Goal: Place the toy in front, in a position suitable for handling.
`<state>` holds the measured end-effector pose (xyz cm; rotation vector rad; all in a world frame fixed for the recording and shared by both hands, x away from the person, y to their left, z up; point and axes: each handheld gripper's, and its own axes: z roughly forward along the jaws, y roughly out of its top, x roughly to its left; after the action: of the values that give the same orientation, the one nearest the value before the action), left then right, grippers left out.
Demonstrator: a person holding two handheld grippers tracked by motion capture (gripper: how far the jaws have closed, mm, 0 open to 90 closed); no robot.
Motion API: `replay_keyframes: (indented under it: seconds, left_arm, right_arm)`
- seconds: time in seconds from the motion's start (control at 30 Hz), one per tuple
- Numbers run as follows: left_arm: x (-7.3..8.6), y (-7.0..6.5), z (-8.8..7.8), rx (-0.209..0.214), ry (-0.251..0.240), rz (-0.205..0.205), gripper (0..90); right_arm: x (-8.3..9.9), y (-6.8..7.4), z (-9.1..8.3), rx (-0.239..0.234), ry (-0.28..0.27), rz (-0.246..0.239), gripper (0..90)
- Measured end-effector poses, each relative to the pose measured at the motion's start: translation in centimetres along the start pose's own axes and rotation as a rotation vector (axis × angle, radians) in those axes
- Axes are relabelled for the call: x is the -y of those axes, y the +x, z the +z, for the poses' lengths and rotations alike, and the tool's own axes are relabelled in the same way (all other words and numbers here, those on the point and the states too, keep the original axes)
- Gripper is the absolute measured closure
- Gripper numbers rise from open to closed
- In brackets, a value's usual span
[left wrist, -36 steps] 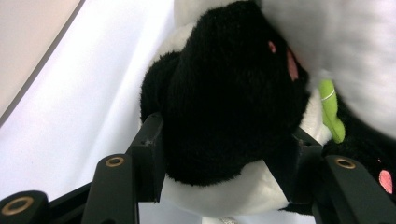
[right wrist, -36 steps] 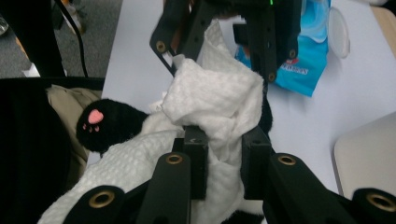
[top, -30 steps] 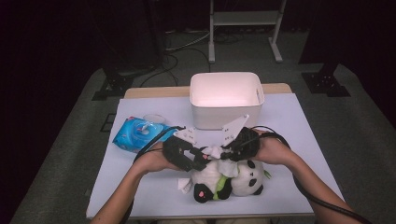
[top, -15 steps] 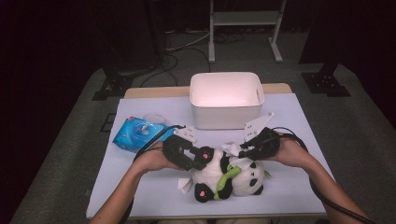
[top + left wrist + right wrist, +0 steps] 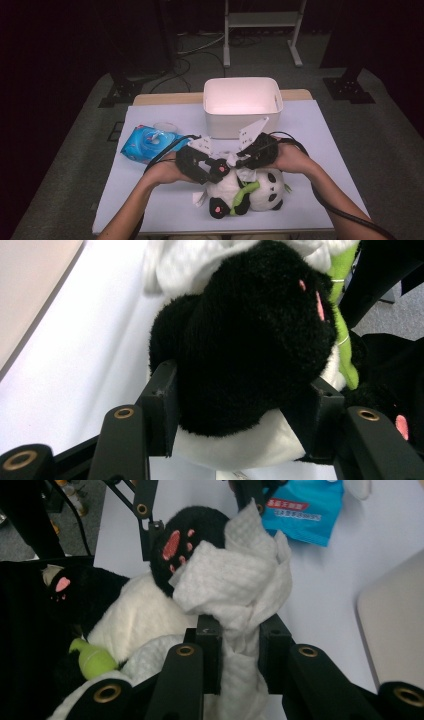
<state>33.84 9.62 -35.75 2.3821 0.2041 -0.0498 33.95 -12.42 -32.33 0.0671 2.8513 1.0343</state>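
Observation:
A black-and-white panda plush (image 5: pixel 262 192) with a green stalk lies near the table's front edge. My left gripper (image 5: pixel 219 172) is shut on one of its black paws (image 5: pixel 250 340), raised off the body; the pads (image 5: pixel 161 410) press into the fur on both sides. My right gripper (image 5: pixel 238 161) is shut on a crumpled white wipe (image 5: pixel 240 585). The wipe rests against that same paw, right beside its pink sole (image 5: pixel 172 545). In the right gripper view, my left gripper's fingers (image 5: pixel 150 527) show on the far side of the paw.
A white bin (image 5: pixel 242 102) stands at the back middle of the table, just behind both hands. A blue wipes pack (image 5: pixel 147 142) lies to the left. Another bit of white cloth (image 5: pixel 199 197) sticks out from under the panda's left side.
My right gripper swung out to the right with the wipe, then came back left onto the held paw. The left gripper and the paw stayed put.

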Motion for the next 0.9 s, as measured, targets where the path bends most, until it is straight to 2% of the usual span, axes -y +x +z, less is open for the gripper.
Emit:
replay_keyframes:
  seconds: [0.1, 0.17, 0.3, 0.43, 0.67, 0.77, 0.9]
  left_arm:
    - [0.2, 0.0, 0.0, 0.002, 0.000, -0.005, 44.6]
    - [0.2, 0.1, 0.0, 0.001, -0.001, -0.011, 44.7]
    - [0.2, 0.3, 0.0, -0.002, 0.010, -0.010, 44.6]
    - [0.4, 0.5, 0.0, 0.004, 0.009, -0.026, 44.3]
    - [0.3, 0.7, 0.1, 0.006, 0.007, -0.037, 44.1]
    - [0.3, 0.8, 0.1, 0.008, 0.011, -0.039, 43.9]
    - [0.4, 1.2, 0.1, 0.013, 0.011, -0.052, 43.3]
  right_arm:
    - [-0.1, 0.2, 0.7, -0.010, 0.022, -0.009, 75.7]
    - [0.2, 0.1, 0.7, -0.014, 0.030, 0.001, 75.7]
    - [1.0, -0.2, 0.0, 0.004, 0.055, 0.016, 75.7]
    - [2.5, -0.5, -1.1, 0.037, 0.086, 0.035, 75.7]
    - [5.1, -0.2, -3.2, 0.066, 0.032, 0.100, 75.5]
    - [6.1, -0.2, -4.0, 0.086, 0.031, 0.119, 75.3]
    - [7.2, -0.1, -4.3, 0.088, 0.024, 0.143, 75.3]
